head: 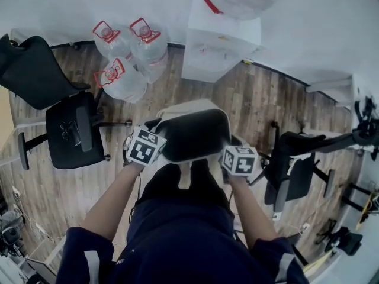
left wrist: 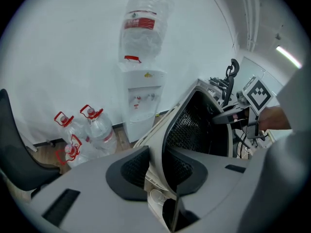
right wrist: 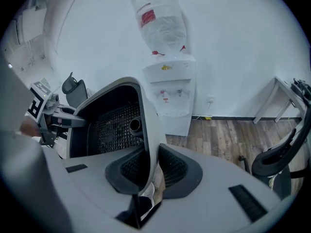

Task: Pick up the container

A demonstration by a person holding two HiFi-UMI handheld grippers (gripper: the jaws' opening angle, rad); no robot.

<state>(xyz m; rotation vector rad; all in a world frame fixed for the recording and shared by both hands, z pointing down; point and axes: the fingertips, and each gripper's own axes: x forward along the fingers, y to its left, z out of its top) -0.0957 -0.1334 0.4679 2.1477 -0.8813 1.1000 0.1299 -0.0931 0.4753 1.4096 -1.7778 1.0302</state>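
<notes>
A person holds a beige, mesh-lined container (head: 204, 104) in the air at waist height. The left gripper (left wrist: 155, 171) and right gripper (right wrist: 148, 171) each pinch an opposite rim wall. It looks light, stiff and thin-walled, so opposite rims are the sensible hold.

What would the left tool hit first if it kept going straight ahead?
The container: its wall is already clamped in the left tool, which would only ride deeper onto it. Beyond, probably the water dispenser; depth unclear.
</notes>
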